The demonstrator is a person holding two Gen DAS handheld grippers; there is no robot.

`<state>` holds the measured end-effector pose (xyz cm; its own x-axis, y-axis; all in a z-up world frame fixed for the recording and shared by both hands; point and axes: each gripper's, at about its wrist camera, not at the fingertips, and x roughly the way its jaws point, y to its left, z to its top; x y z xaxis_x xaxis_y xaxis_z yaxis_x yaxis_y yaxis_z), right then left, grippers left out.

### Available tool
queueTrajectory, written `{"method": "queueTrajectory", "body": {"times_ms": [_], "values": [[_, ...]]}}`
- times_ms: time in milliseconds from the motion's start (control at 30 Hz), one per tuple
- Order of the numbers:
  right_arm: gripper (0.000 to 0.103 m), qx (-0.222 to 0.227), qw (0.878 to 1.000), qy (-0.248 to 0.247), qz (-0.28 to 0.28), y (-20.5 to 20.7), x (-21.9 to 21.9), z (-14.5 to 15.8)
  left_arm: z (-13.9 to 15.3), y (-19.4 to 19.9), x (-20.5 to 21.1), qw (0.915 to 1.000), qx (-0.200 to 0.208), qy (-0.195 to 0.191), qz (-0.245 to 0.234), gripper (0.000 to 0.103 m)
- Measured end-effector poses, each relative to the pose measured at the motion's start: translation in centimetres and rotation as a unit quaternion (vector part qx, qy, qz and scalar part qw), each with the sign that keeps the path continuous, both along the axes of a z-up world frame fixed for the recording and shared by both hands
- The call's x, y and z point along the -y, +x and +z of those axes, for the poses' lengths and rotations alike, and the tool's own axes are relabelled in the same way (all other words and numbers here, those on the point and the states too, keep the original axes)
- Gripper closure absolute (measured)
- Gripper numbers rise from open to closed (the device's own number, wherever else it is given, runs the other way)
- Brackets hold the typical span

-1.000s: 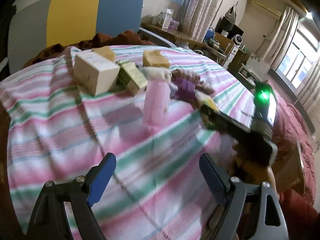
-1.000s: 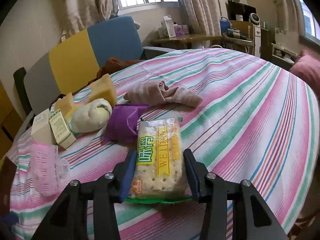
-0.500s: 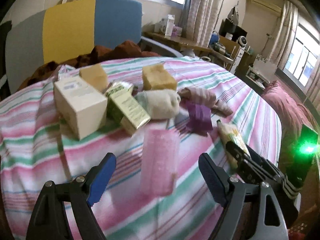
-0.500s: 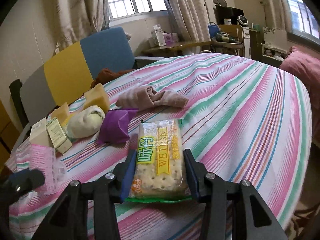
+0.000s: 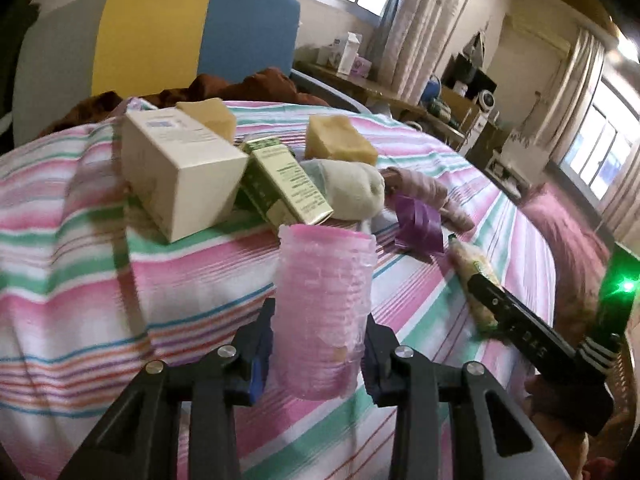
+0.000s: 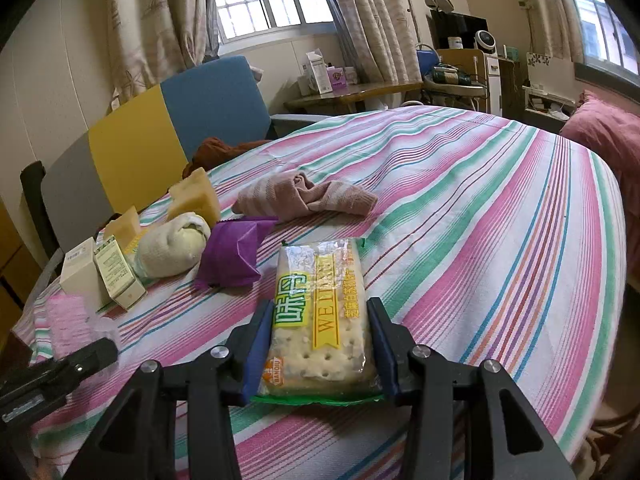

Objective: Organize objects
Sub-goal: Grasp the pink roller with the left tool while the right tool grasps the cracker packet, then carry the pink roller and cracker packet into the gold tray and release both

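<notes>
Cups point(image 5: 324, 312), a pink stack nested into one column, stand near the table's point(image 6: 500, 240) left edge, and my left gripper point(image 5: 318, 344) has just been closing on them; the jaws now press the lower part of the stack from both sides. I judge the stack light, thin-walled and easy to crush or tip, with ribbed rims that should give some bite, so low down on the column, where I have it, looks like the right hold.

My right gripper point(image 6: 318, 344) is clamped on the cracker pack point(image 6: 320, 312), pads against its long sides, its far end lying on the cloth toward the middle of the table. I take the pack to be light, its film slippery and the crackers brittle, so a gentle squeeze across the width suits it.

Counting along the left side of the table:
- two boxes, one white point(image 5: 176, 176), one green point(image 5: 286, 184)
- two yellow sponges point(image 5: 340, 140)
- one rolled cream cloth point(image 5: 352, 188)
- one purple packet point(image 6: 234, 256)
- one crumpled pink cloth point(image 6: 308, 196)
- one cracker pack
- one stack of cups; how many are in it I cannot tell.
</notes>
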<state>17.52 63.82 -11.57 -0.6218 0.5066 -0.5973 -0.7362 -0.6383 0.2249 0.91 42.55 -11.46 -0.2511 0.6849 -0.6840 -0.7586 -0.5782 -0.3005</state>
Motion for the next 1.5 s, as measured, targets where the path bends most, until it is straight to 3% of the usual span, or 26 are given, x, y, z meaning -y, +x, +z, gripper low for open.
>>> {"method": "queueTrajectory", "body": {"times_ms": [267,433,533,767,933,1133,1367,1500], "values": [[0.056,0.004,1.000,0.005,0.000,0.0,0.0,0.1,-0.1,1.1,2.7,0.9997,-0.003,0.020,0.013,0.066],[0.056,-0.014,1.000,-0.002,0.006,0.8,0.0,0.1,-0.3,2.4,4.5,0.9995,-0.012,0.030,0.003,0.066],[0.056,0.000,1.000,0.006,0.010,0.9,0.8,0.4,-0.3,2.9,5.4,0.9991,-0.019,0.037,-0.008,0.066],[0.056,-0.035,0.998,-0.039,0.023,3.0,3.7,1.3,0.1,2.9,6.7,0.9989,0.004,0.046,-0.012,0.066],[0.056,-0.050,0.997,-0.040,0.054,3.8,6.3,2.9,0.9,3.4,9.3,0.9959,0.036,0.082,-0.005,0.067],[0.056,-0.063,0.993,-0.049,0.090,3.8,9.1,4.5,2.4,4.6,12.4,0.9957,0.026,0.088,-0.015,0.067],[0.056,-0.074,0.983,-0.063,0.154,2.6,13.6,5.8,4.9,4.7,17.1,0.9902,0.036,0.135,0.010,0.067],[0.056,-0.080,0.972,-0.053,0.214,1.3,17.5,7.3,6.7,4.3,20.9,0.9858,0.028,0.161,0.038,0.067]]}}
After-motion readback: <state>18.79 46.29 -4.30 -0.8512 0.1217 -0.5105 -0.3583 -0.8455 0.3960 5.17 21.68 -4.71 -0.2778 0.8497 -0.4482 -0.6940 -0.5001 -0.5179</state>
